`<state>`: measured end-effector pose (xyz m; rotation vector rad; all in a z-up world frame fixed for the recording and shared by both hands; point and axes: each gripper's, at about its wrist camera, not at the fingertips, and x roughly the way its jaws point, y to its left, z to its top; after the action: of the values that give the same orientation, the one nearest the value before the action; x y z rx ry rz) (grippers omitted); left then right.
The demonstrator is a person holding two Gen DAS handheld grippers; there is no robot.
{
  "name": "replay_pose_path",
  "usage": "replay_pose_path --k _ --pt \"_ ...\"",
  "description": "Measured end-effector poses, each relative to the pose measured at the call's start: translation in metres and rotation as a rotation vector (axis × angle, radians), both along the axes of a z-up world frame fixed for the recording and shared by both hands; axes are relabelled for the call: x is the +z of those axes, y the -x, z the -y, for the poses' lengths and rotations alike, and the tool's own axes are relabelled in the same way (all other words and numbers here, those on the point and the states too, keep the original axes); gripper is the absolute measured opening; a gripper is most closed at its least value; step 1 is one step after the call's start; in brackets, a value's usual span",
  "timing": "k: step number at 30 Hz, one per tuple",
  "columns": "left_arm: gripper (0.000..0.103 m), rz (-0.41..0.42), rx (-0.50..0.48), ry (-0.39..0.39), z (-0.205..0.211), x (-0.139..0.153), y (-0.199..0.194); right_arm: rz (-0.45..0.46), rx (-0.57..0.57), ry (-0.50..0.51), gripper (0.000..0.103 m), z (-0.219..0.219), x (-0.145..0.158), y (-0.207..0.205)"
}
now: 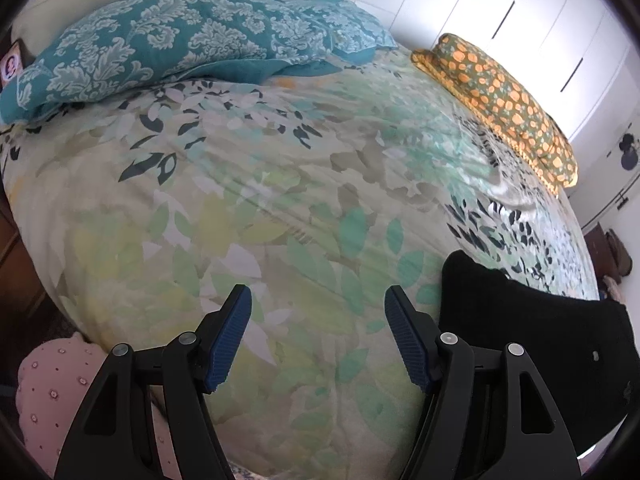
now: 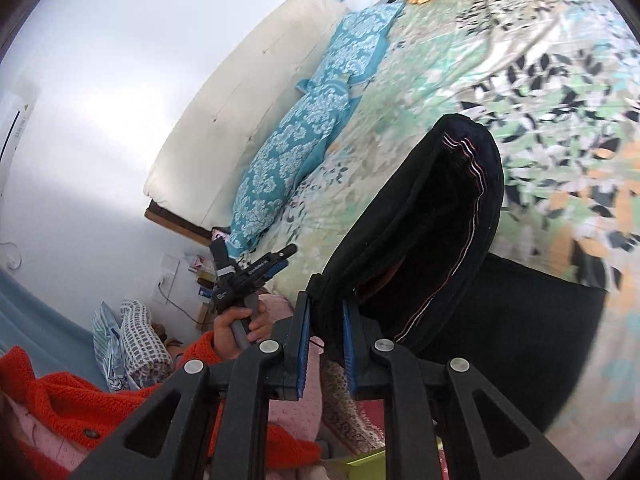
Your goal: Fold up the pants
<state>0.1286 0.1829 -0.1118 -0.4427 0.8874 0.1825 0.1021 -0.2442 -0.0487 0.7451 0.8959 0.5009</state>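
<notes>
Black pants [image 2: 424,216], and they're barely started as far as I can tell. The right claw [image 2: 325,320] is clamped on a bunched edge of them and holds that end lifted off the bed [image 1: 248,208], with the rest trailing down onto the cover. The left claw [image 1: 318,336] has its fingers spread apart with nothing between them, hovering over bare cover just beside the pants. So nothing looks neatly folded yet; I'd guess laying them flat and doing the actual folds is all still left. The bed has a leafy green cover, soft and rumpled. A teal pillow [image 1: 172,52] sits at the bed's head, an orange flowered cushion [image 1: 504,104] on its far side, white closet doors [image 1: 520,12] beyond that.
</notes>
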Motion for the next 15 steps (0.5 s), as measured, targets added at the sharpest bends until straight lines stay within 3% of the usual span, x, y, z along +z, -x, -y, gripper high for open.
replay_pose_path --k 6,11,15 --pt "0.071 -0.003 -0.066 -0.049 0.018 0.002 -0.003 -0.110 -0.064 0.010 0.015 0.033 -0.046 0.038" --pt "0.072 0.002 -0.121 -0.084 0.031 0.005 -0.001 -0.097 -0.090 -0.034 0.015 0.050 -0.063 0.053" --pt "0.072 0.015 -0.184 -0.090 0.047 0.009 0.001 -0.163 -0.089 0.091 0.015 0.049 -0.085 0.052"
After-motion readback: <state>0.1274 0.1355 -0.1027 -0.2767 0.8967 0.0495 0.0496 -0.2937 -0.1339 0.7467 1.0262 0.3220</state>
